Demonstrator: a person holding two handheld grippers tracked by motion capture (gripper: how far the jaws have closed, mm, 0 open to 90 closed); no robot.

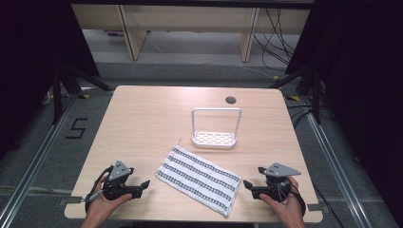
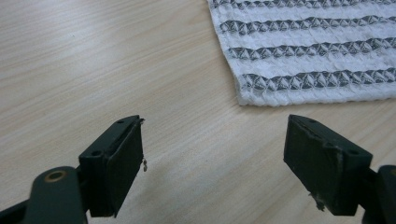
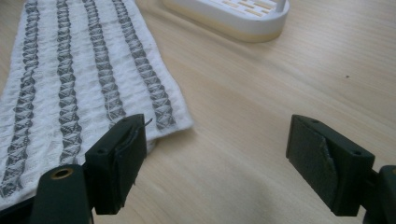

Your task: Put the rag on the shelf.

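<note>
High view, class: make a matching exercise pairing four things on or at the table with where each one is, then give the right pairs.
Things:
1. striped cloth
2. white rack
3. left claw
4. right claw

Places:
A. near edge, right of the cloth
B. flat in the middle, near the front
C. near edge, left of the cloth
D. behind the cloth, toward the far side

Pairs: 1-B, 2-D, 3-C, 4-A
</note>
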